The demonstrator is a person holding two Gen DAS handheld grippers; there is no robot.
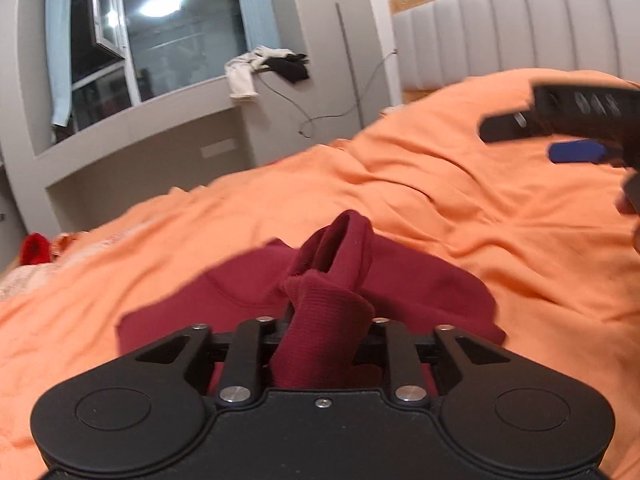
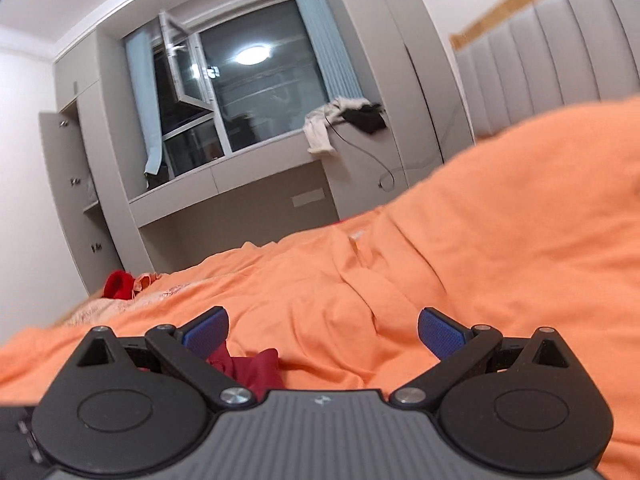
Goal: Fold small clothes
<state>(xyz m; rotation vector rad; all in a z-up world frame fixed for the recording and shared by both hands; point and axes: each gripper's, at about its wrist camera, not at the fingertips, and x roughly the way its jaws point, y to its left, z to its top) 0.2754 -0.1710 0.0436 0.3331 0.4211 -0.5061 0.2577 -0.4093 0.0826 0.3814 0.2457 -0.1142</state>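
Note:
A small maroon garment (image 1: 420,280) lies spread on the orange bedcover (image 1: 440,200). My left gripper (image 1: 326,320) is shut on a bunched ribbed part of it, which sticks up between the jaws and hides the fingertips. My right gripper (image 2: 323,330) is open and empty, its blue pads (image 2: 440,332) wide apart above the bedcover (image 2: 480,240). A corner of the maroon garment (image 2: 256,368) shows just below its left pad. The right gripper also shows in the left wrist view (image 1: 560,132), hovering at the far right, blurred.
A red item (image 1: 36,248) lies at the bed's far left edge, also in the right wrist view (image 2: 118,284). A grey padded headboard (image 1: 520,28) stands at the right. A window ledge with white and black clothes (image 1: 264,68) and a cable is behind the bed.

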